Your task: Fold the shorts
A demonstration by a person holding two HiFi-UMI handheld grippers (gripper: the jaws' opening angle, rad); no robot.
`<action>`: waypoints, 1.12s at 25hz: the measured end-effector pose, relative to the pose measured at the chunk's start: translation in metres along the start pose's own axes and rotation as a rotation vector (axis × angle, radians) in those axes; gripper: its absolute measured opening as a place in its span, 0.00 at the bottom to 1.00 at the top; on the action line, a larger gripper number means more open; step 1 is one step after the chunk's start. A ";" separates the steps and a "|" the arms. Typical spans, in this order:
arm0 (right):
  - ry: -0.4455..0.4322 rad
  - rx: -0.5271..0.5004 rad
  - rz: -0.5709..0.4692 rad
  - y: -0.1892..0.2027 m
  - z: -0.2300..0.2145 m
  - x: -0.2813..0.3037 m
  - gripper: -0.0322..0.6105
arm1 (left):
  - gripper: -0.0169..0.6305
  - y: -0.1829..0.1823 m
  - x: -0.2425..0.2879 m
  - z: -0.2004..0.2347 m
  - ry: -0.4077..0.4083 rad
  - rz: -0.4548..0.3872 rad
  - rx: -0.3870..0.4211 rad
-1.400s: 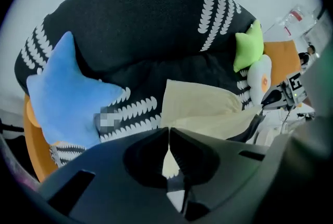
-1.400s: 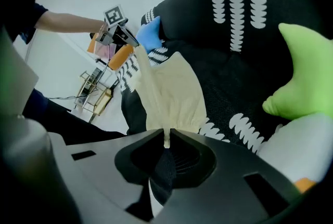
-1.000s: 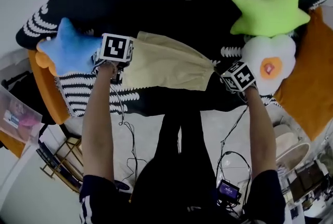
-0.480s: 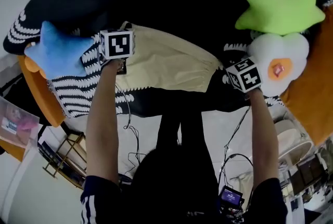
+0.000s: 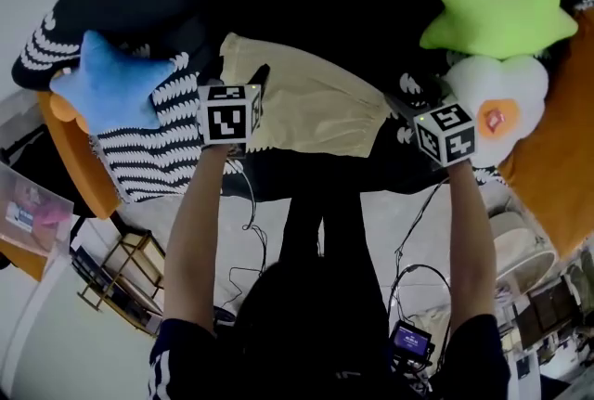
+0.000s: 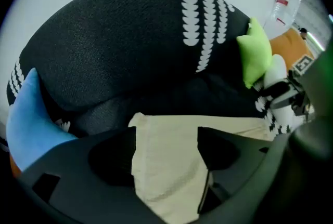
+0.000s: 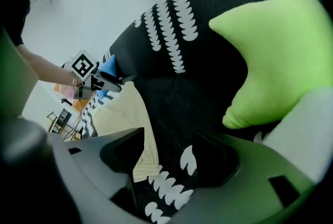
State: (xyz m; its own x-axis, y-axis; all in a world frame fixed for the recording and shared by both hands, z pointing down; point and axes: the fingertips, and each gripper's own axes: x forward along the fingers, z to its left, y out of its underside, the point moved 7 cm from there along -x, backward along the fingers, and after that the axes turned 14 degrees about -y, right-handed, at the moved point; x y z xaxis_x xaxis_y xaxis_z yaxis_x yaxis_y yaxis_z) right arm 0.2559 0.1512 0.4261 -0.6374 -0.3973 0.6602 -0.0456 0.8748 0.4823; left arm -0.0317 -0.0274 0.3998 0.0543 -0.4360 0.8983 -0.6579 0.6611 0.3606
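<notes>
The cream shorts [image 5: 311,101] lie folded flat on the black cushion [image 5: 325,8], waistband end toward the right. My left gripper [image 5: 237,75] stands over their left end. In the left gripper view that gripper [image 6: 166,158] has just been opening, and the fabric [image 6: 166,134] lies loose between its wide jaws. My right gripper [image 5: 406,103] is at the shorts' right end. Its jaws [image 7: 166,158] have also just been opening, with only the shorts' corner [image 7: 136,129] beside the left one and patterned cushion between them.
A blue star pillow [image 5: 111,92] lies left of the shorts. A green star pillow [image 5: 492,13] and a white egg pillow [image 5: 487,115] lie to the right. Orange seat edge [image 5: 548,166] borders the cushion. Cables and a rack sit on the floor below.
Both grippers have let go of the shorts and their jaws now stand apart. The left gripper has drawn back toward me and a little right; the right one has shifted slightly right.
</notes>
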 end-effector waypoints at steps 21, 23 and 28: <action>0.030 -0.021 0.075 0.071 0.049 -0.046 0.40 | 0.56 0.097 -0.125 -0.252 0.463 -0.214 0.682; 0.023 -0.021 0.081 0.082 0.055 -0.047 0.40 | 0.55 0.109 -0.118 -0.265 0.465 -0.195 0.762; 0.033 0.017 0.035 0.103 0.063 -0.054 0.39 | 0.41 0.130 -0.093 -0.279 0.374 -0.168 0.899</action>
State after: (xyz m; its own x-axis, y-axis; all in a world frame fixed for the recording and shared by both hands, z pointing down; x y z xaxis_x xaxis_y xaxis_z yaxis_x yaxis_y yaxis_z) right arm 0.2371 0.2801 0.4032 -0.6132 -0.3747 0.6954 -0.0367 0.8929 0.4488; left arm 0.0875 0.2699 0.4331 0.3314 -0.1583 0.9301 -0.9372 -0.1688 0.3052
